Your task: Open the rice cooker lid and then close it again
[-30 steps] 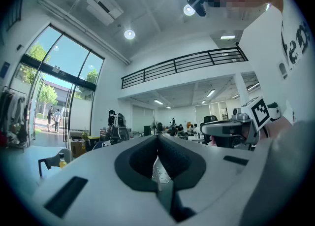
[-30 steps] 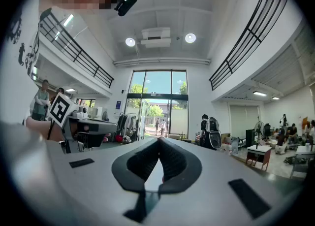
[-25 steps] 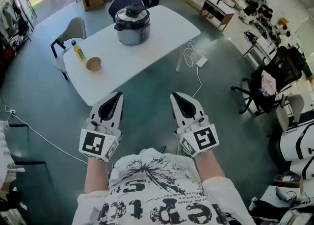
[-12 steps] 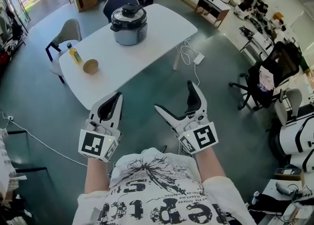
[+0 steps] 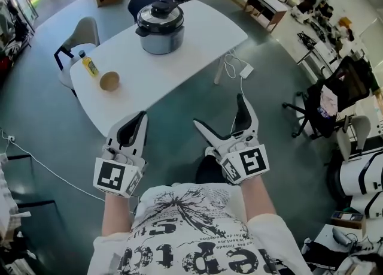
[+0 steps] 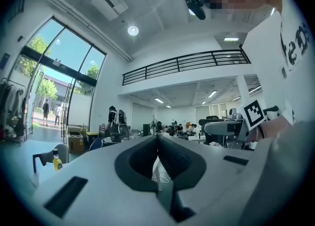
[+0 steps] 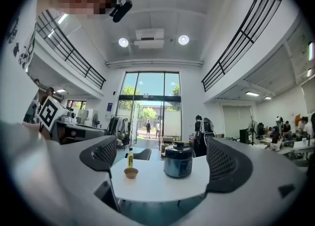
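Observation:
The rice cooker, a silver pot with a closed black lid, stands on the far part of a white table. It also shows between the right jaws in the right gripper view as the rice cooker. My left gripper is held low in front of me, short of the table, with its jaws shut and nothing in them; its closed pads meet in the left gripper view. My right gripper is beside it, jaws opening wide and empty, well away from the cooker.
A yellow bottle and a small brown bowl stand at the table's left end. Chairs sit at the far side. A cable and adapter lie on the floor right of the table. An office chair and desks are at right.
The right gripper's jaws went from shut to wide open. Both grippers moved a little toward the table; the left stayed shut.

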Available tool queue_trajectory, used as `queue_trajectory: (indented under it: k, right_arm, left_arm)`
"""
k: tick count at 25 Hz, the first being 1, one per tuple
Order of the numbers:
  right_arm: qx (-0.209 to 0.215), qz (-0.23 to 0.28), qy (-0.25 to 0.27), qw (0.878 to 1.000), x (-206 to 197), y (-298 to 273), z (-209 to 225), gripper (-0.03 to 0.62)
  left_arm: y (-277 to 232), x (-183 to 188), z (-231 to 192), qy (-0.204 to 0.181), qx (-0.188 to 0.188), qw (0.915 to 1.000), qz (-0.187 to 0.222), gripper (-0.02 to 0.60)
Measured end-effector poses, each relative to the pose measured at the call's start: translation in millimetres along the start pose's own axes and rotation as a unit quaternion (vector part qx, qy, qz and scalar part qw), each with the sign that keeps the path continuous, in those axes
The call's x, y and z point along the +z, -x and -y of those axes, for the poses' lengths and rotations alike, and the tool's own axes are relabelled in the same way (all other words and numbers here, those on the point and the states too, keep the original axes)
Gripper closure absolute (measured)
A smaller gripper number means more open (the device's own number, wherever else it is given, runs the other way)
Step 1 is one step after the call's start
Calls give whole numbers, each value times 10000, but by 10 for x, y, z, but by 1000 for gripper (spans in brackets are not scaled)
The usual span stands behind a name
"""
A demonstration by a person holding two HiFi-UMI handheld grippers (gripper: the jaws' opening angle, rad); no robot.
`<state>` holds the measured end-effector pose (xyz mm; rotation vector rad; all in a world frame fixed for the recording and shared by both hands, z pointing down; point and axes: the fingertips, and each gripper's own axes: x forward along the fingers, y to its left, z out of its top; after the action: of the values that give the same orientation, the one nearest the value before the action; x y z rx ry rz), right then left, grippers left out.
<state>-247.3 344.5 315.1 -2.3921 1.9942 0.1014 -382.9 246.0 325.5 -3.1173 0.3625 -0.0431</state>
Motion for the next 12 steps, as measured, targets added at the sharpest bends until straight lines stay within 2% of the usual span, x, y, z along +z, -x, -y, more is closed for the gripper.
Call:
queue_trajectory:
  k: [5,9,12]
  right_arm:
    - [111,4,-155,9998,-196,-385,617,19]
    - [523,-29,-215,9984,-362,-876,1316,6]
    - [836,-31,-309,9960,-366,-1271,1925,5]
  left_arm:
    - [-617,-167,-141,35,294,9996,-8,568]
    - [-1366,-276,-189,8,671,9977,-61,568]
    - [-2025,-215,-197,-15,964,9953,-118,568]
